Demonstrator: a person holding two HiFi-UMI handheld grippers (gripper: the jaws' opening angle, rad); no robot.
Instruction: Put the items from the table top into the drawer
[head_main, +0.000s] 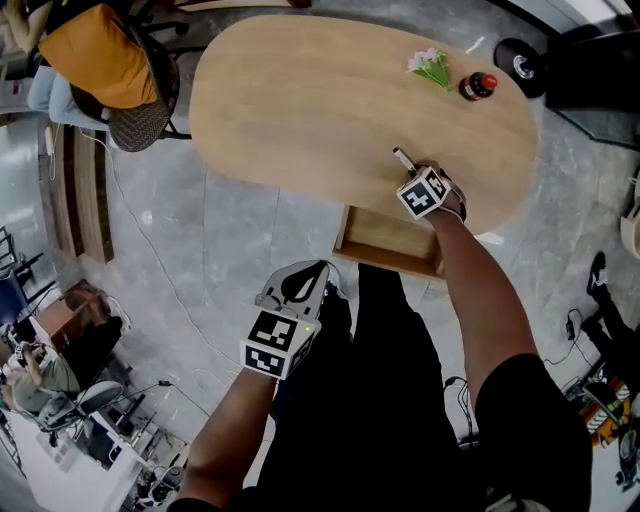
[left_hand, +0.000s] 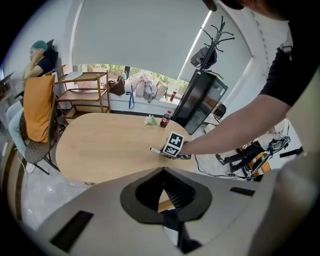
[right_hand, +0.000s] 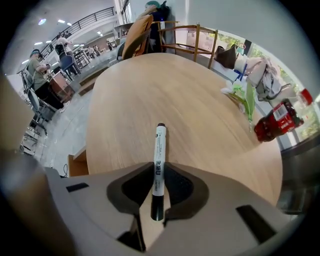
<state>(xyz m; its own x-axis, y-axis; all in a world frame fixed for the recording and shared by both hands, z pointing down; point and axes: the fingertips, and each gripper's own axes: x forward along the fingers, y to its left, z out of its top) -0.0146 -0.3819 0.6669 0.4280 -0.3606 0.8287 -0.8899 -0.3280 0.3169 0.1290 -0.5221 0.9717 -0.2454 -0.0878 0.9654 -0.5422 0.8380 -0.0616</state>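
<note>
One marker (right_hand: 159, 165): white barrel, dark ends, a line of black Chinese characters down the barrel. Your right gripper (right_hand: 160, 169) pinches it, jaws narrow on the barrel, far end sticking out past the tips. You hold it over the near edge of the table (head_main: 320, 100), just above the one open drawer (head_main: 390, 262). I can't tell if it touches the wood.

Two more items sit on the top, both at the far right end and close together. One is a bottle (head_main: 478, 86) with a red cap, dark contents and a red label whose print is too small to read. The other is a small bunch of flowers (head_main: 431, 66), pink with green stems.

Your left gripper (head_main: 303, 275) hangs below the table edge, well apart from the drawer. Its jaw tips are together with nothing between them.
</note>
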